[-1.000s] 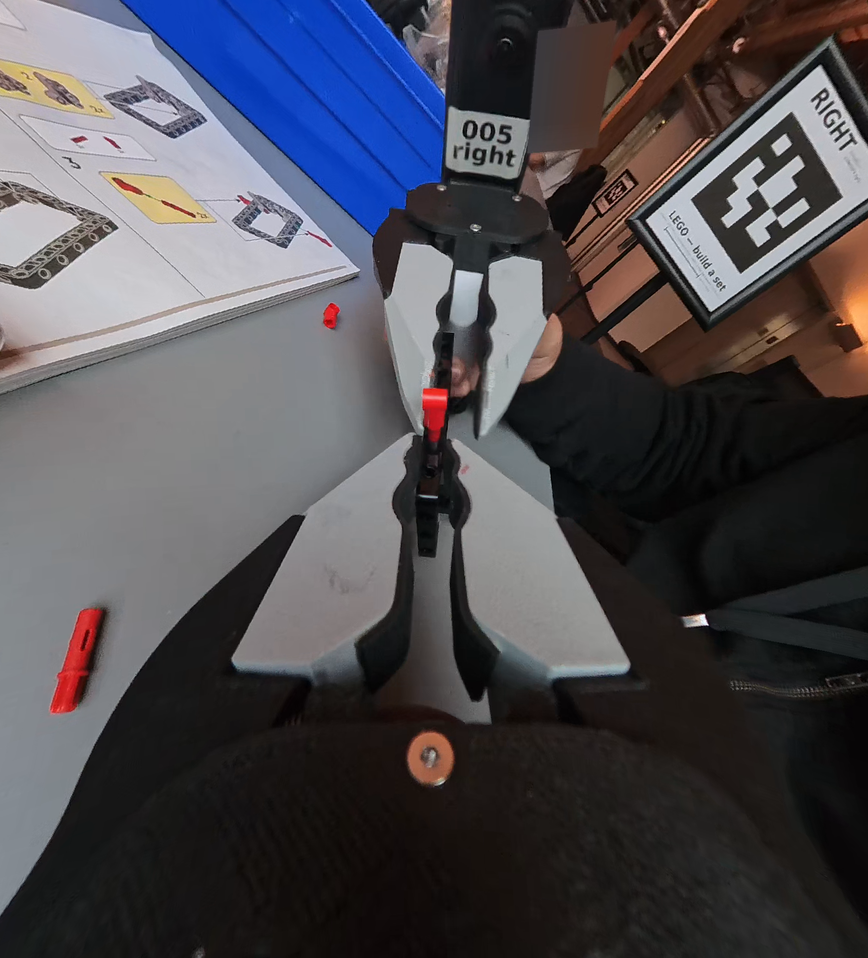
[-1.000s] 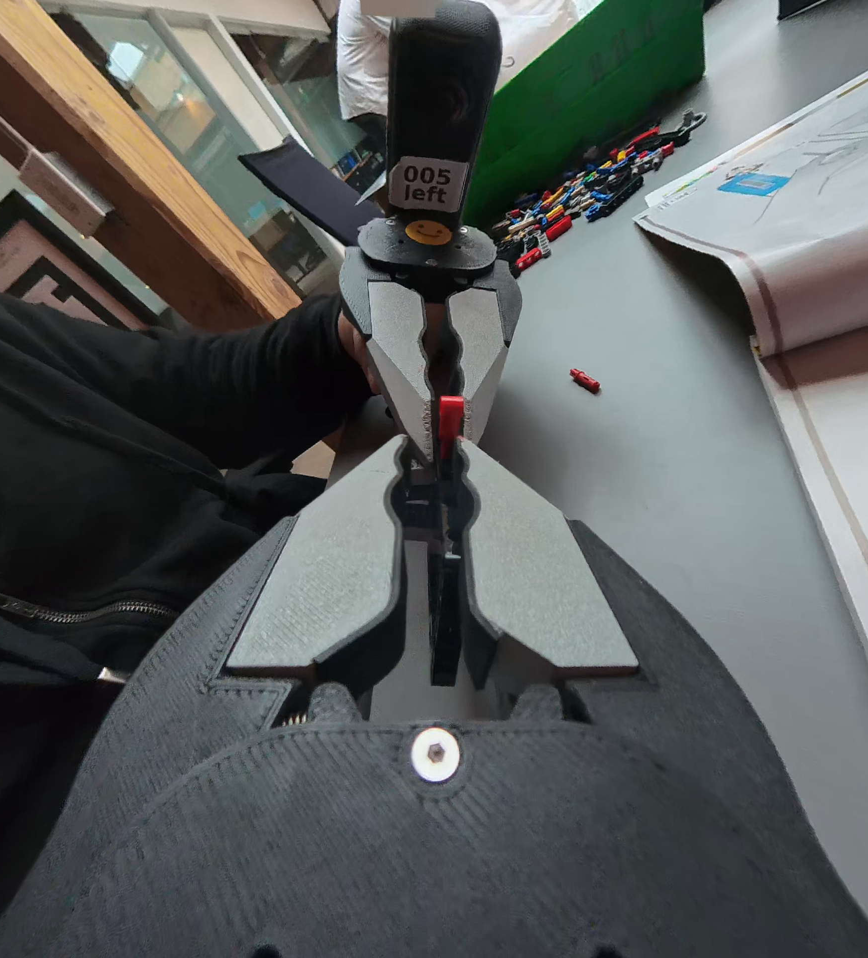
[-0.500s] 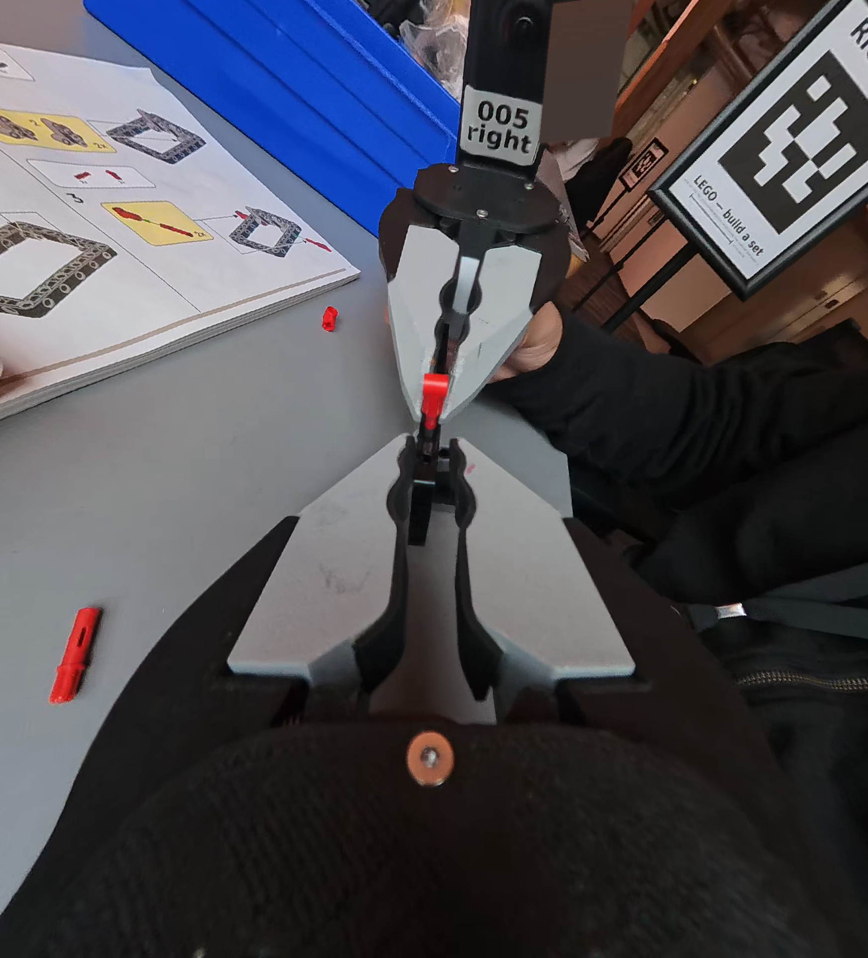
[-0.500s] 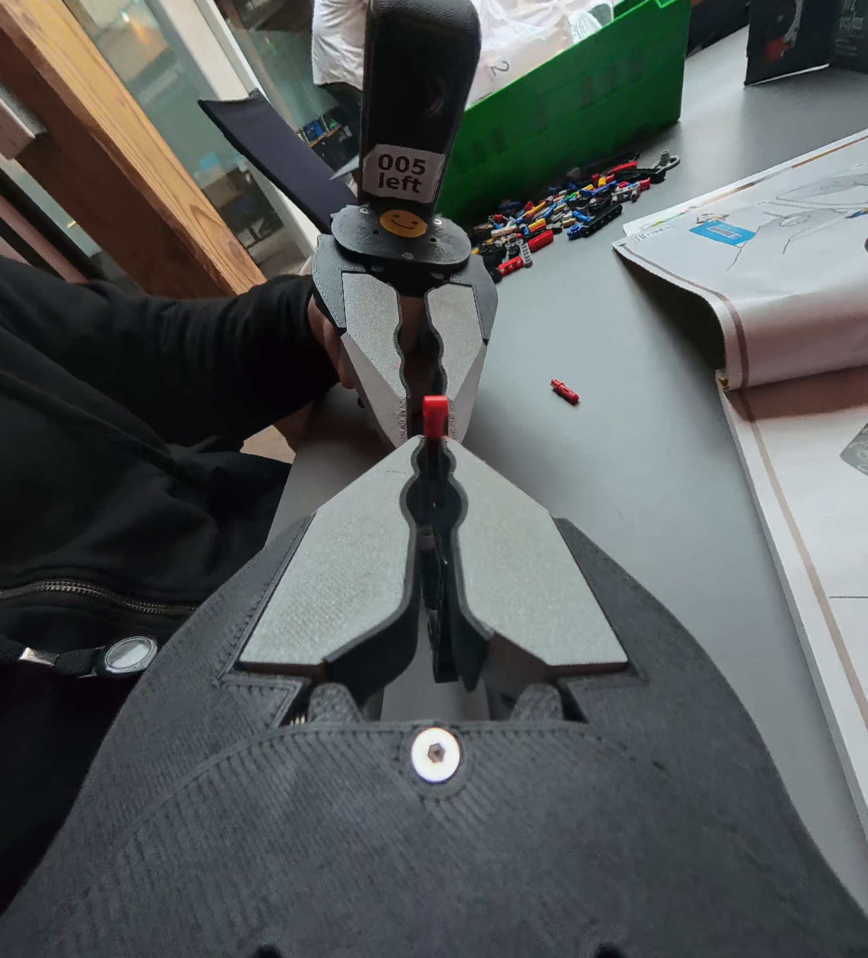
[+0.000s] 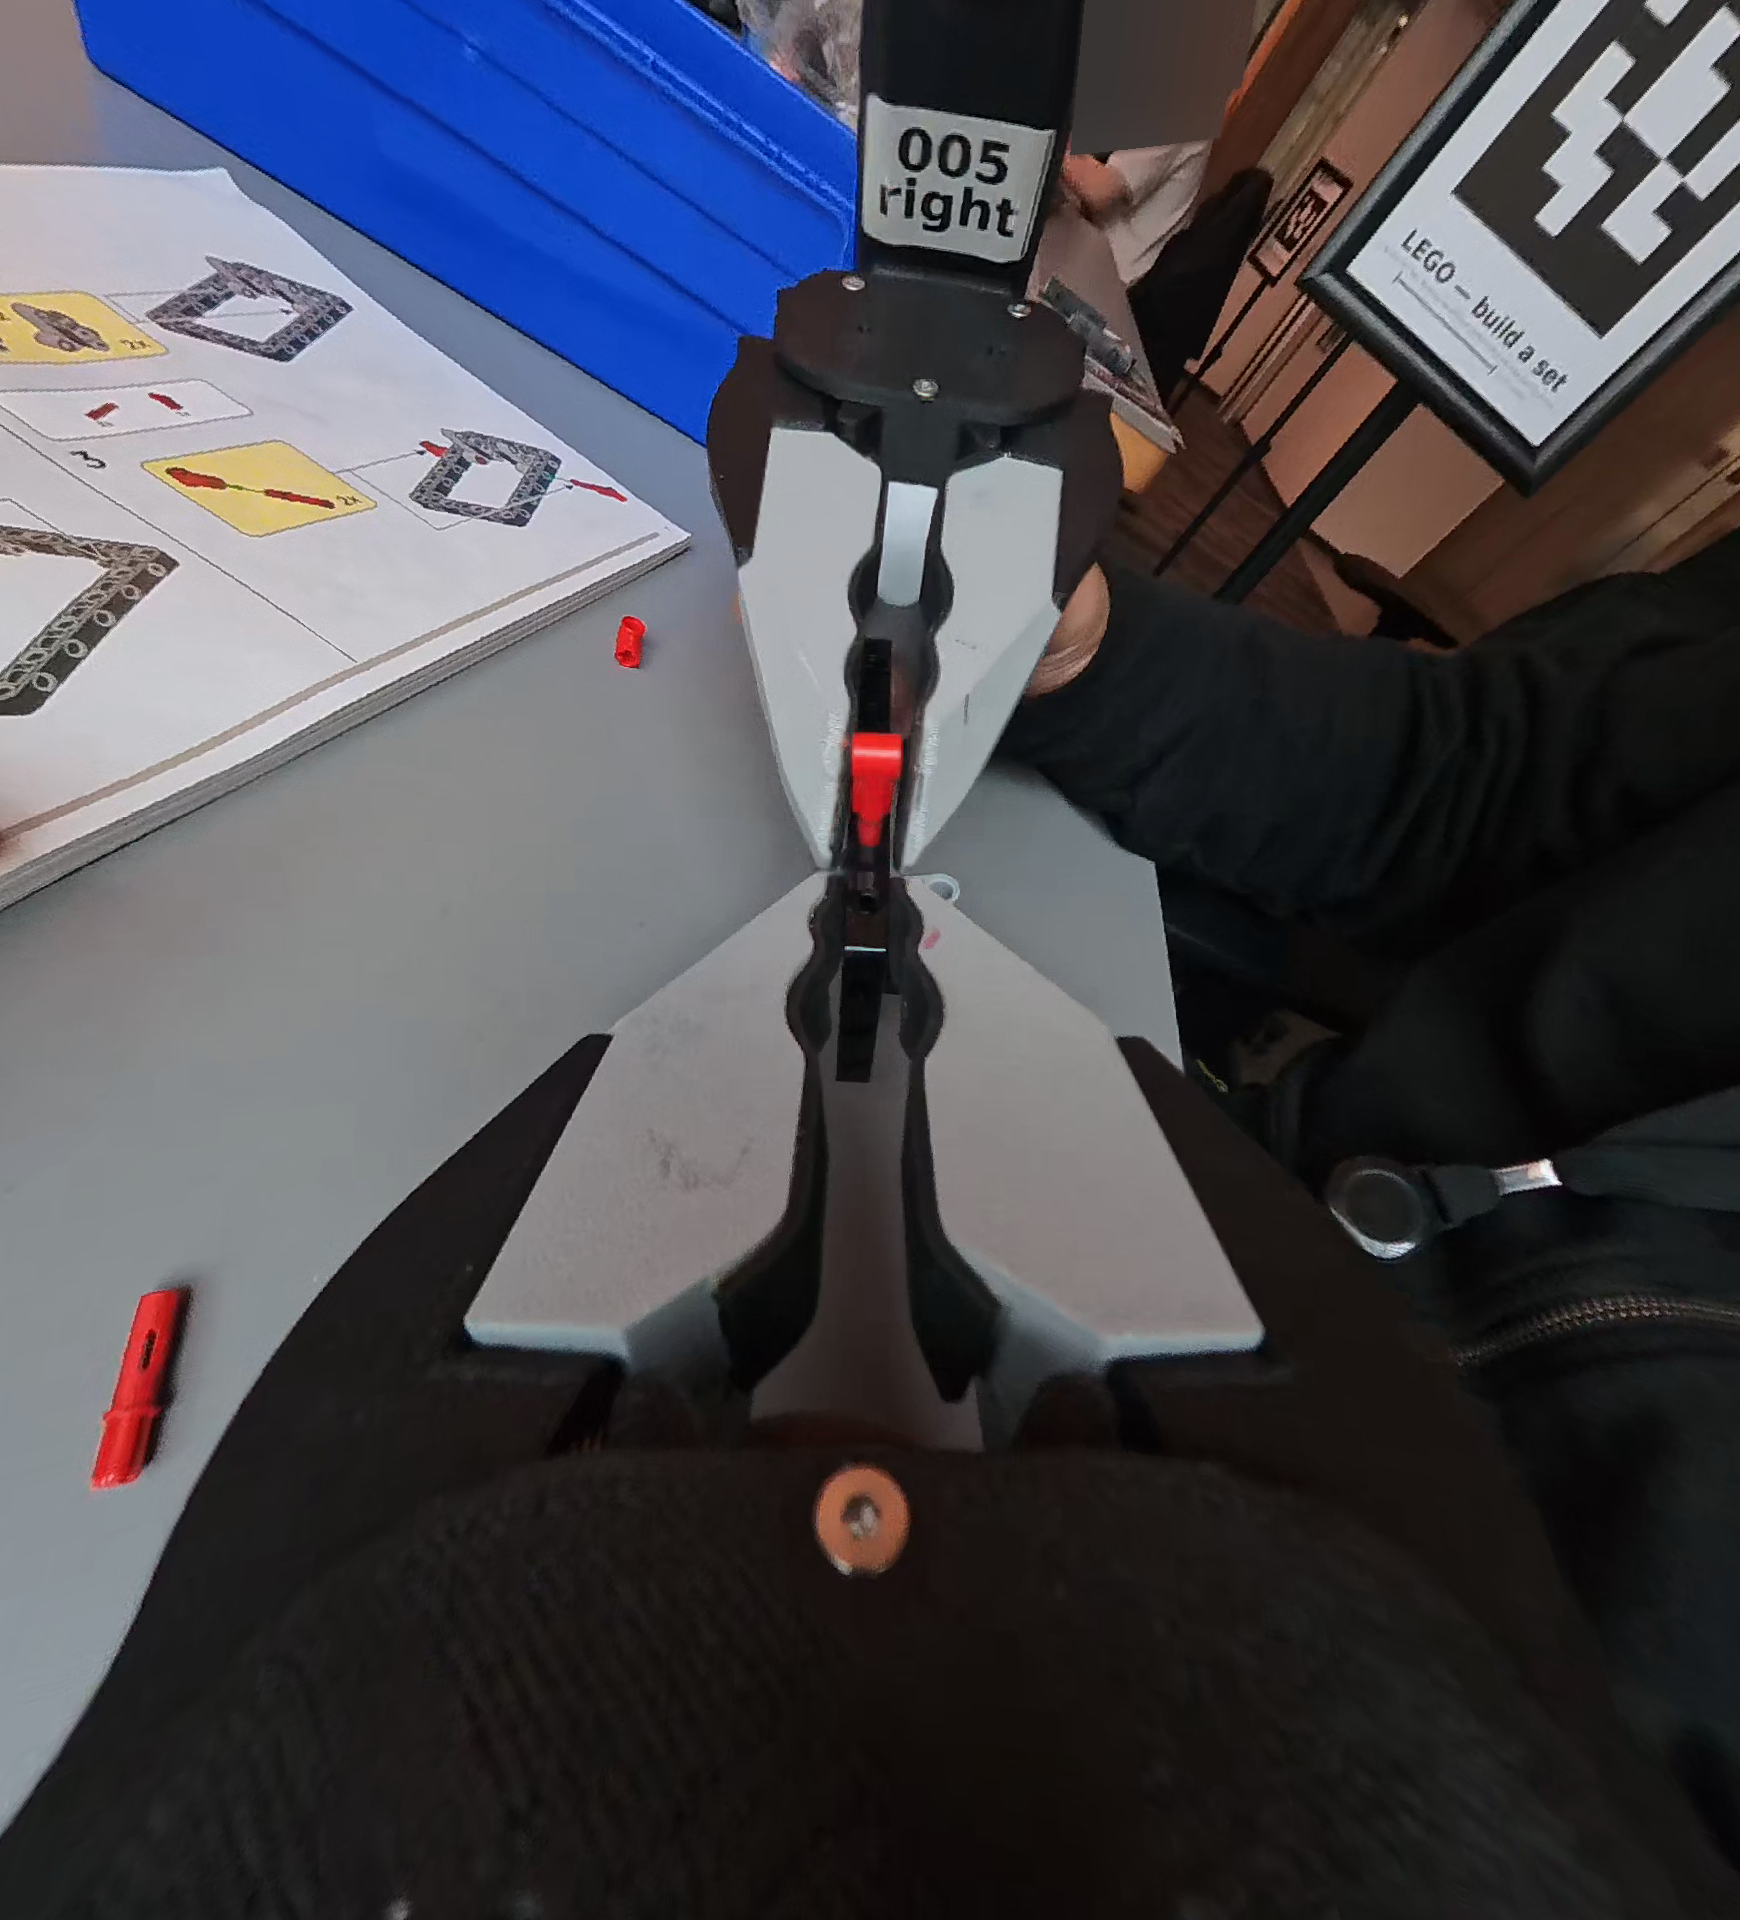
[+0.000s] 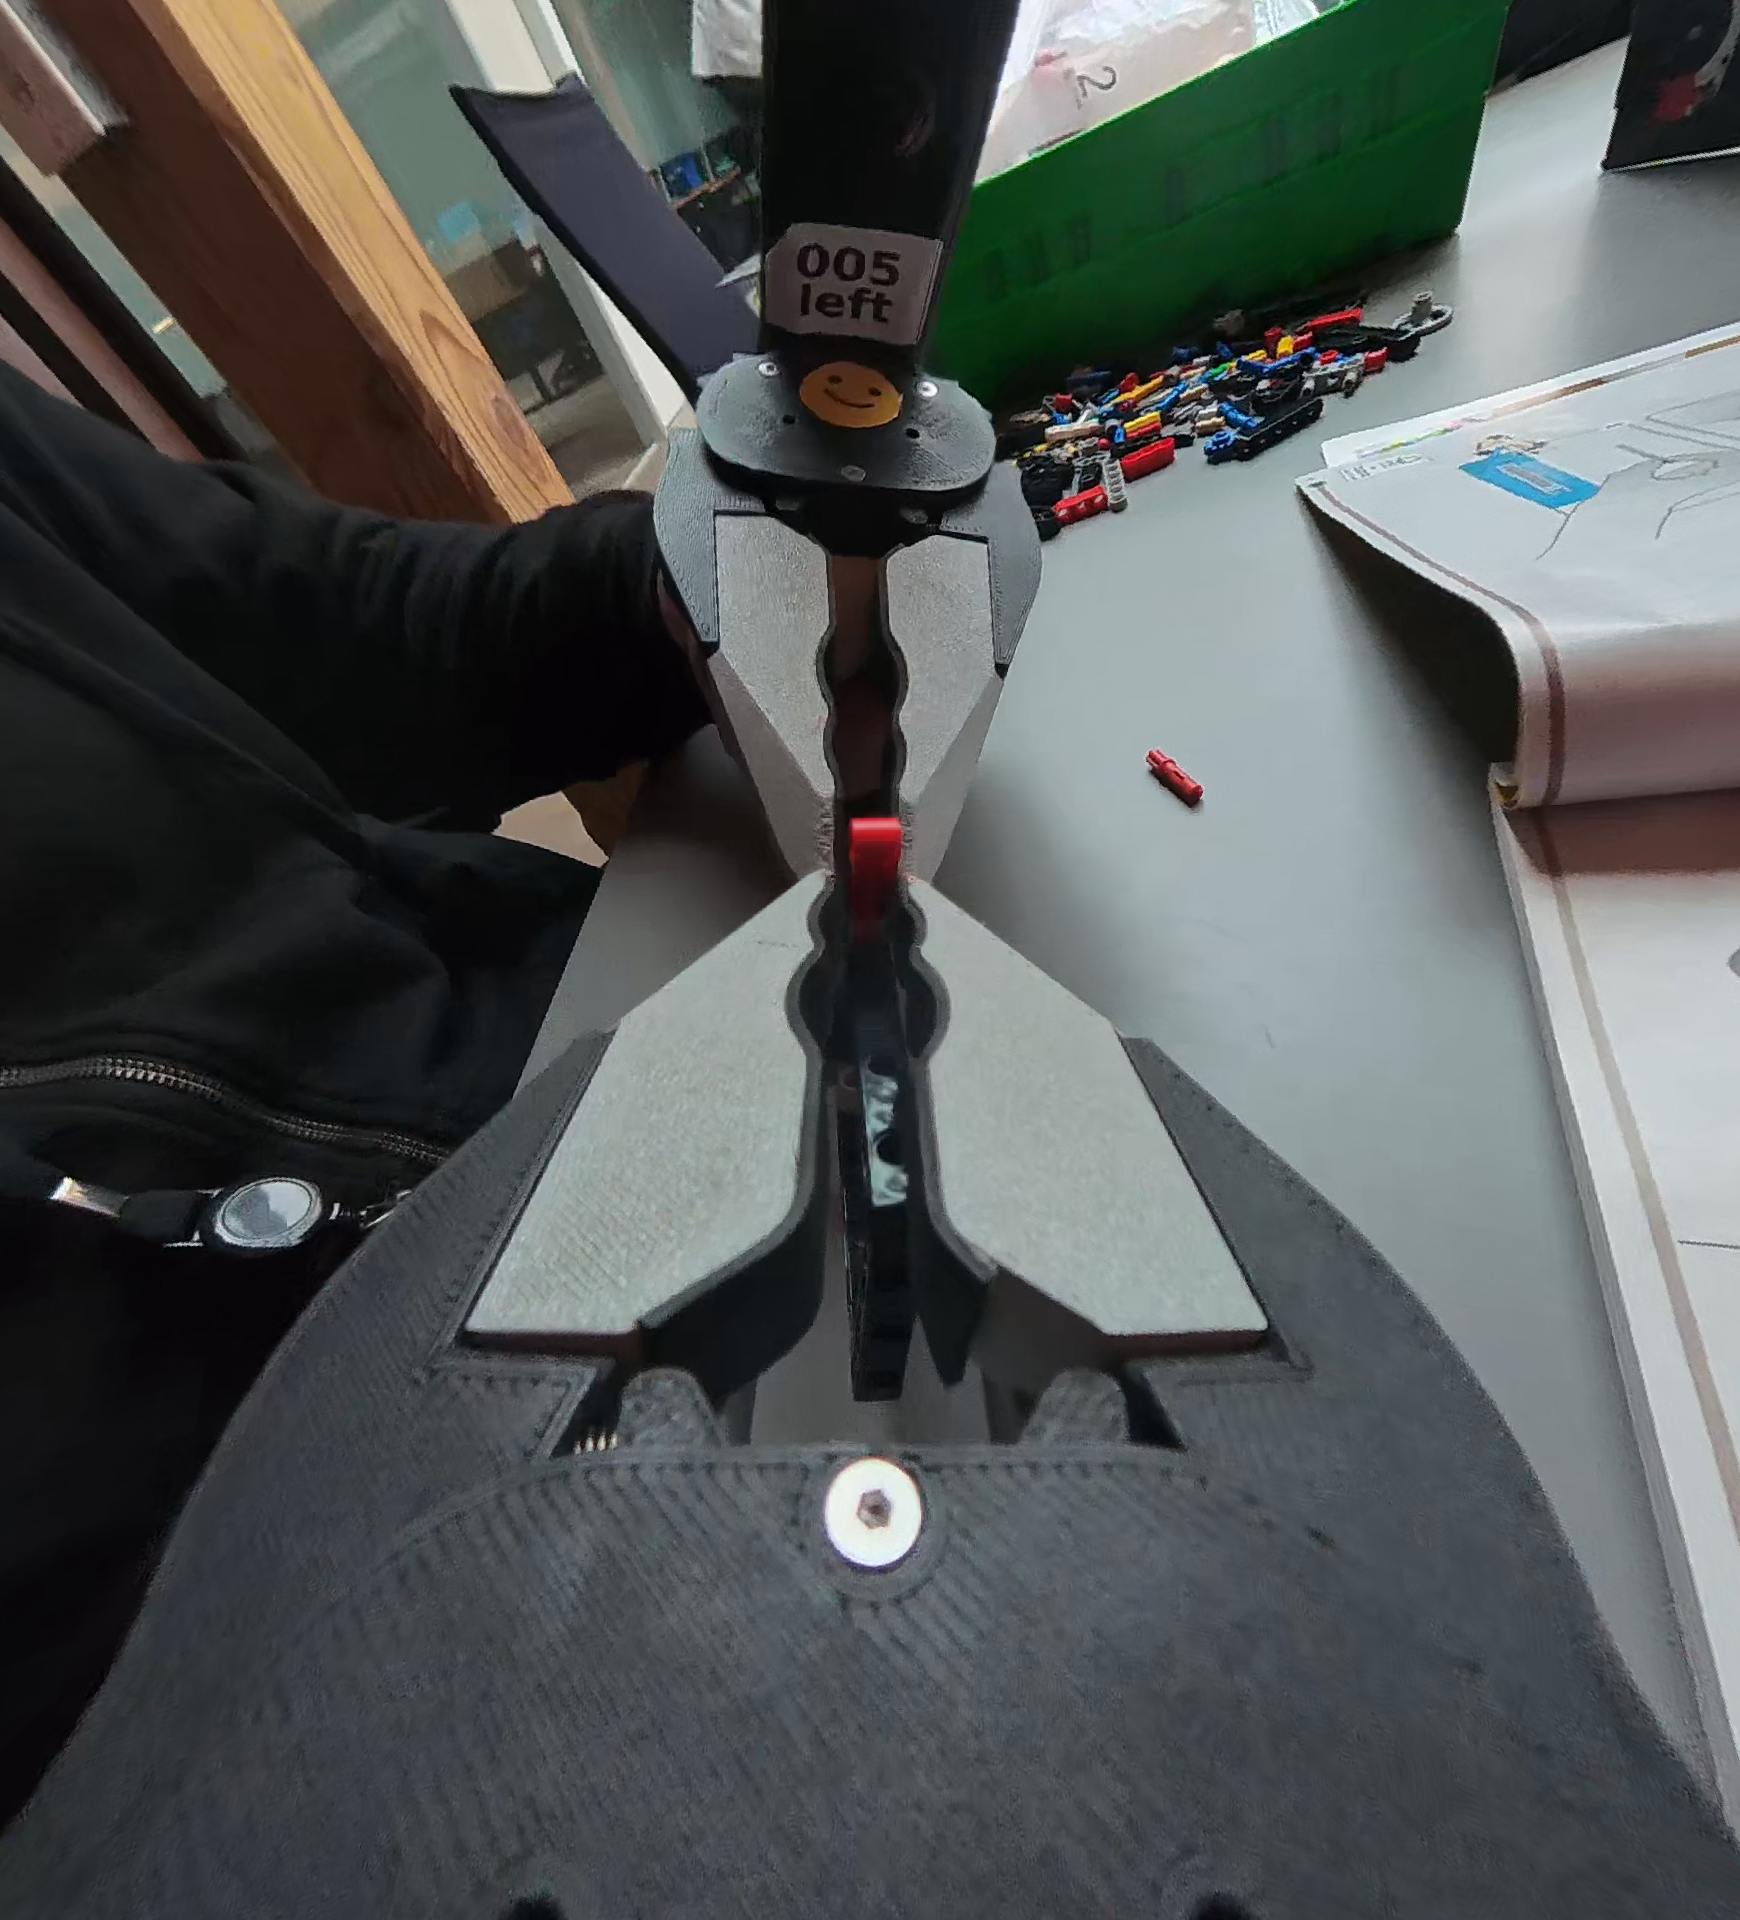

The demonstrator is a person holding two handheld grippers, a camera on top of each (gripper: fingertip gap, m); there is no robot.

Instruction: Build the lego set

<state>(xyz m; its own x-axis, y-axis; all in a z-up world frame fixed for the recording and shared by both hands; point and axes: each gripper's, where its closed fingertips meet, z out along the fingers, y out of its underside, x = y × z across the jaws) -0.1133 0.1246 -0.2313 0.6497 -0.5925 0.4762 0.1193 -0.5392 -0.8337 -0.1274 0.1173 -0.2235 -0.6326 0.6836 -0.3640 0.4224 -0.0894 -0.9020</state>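
Build looks early: left gripper [image 5: 861, 904] & right gripper [image 6: 866, 894], tip to tip above the grey tabletop [image 5: 378, 987], both pinch a black holed plastic lego frame [image 6: 876, 1164] w/ a red plastic pin [image 5: 872, 784] sticking from it, while loose red pins [image 5: 139, 1387] & a far pile of mixed lego parts [image 6: 1230, 400] wait.

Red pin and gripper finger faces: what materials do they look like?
Red pin: looks like glossy moulded plastic, smooth with even colour. Right gripper finger faces: matte grey, fine line texture, likely 3D-printed plastic. Left gripper finger faces: smoother grey, scuffed; material unclear.
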